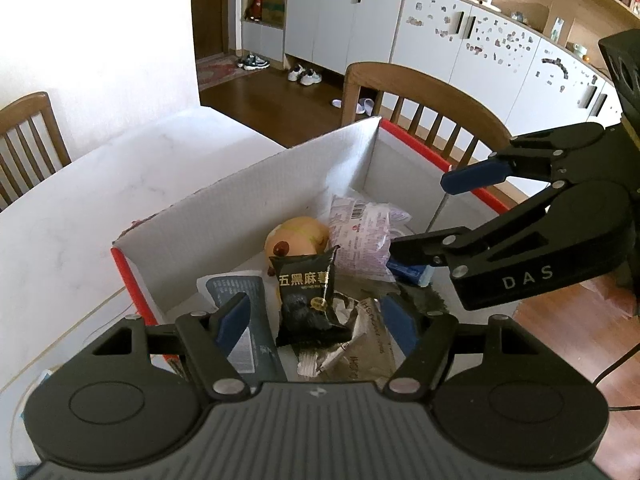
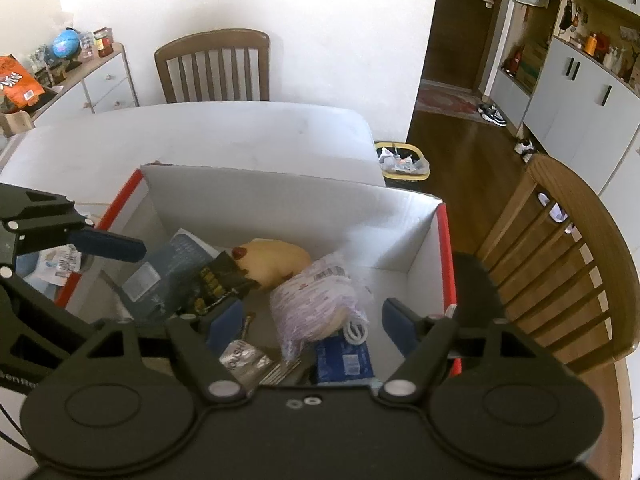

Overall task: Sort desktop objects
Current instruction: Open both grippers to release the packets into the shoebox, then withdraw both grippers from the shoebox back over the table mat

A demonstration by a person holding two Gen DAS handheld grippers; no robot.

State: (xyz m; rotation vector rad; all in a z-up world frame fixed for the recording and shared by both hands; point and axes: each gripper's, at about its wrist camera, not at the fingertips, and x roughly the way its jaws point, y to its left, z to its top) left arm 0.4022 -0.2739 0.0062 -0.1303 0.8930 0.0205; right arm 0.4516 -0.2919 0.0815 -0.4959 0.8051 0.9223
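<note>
**Overhead of the box, both tongs spread and empty**

Broadly: pale bench (image 2: 224,132) carries an open white box (image 1: 224,204) with red edges, set at the corner nearest a wooden chair (image 2: 560,248). Second chair (image 2: 212,66) stands at the far side against a white wall. Grey cabinets (image 1: 348,20) and dark wood floor behind; shoes on the floor.

Sorted items lie inside the box: black snack packet (image 1: 306,296) propped upright, yellow plush toy (image 1: 298,236) behind it, lilac wrapped bag (image 2: 316,308) beside, blue packet (image 2: 344,358), crumpled silver wrapper (image 2: 244,362).

Left tongs (image 1: 318,320) stand wide above the black packet, pads clear of it. Right tongs (image 2: 310,322) likewise wide over the lilac bag, nothing gripped.

Hard to read: print on the wrappers is blurred; the near box wall is hidden by the tong bodies.
</note>
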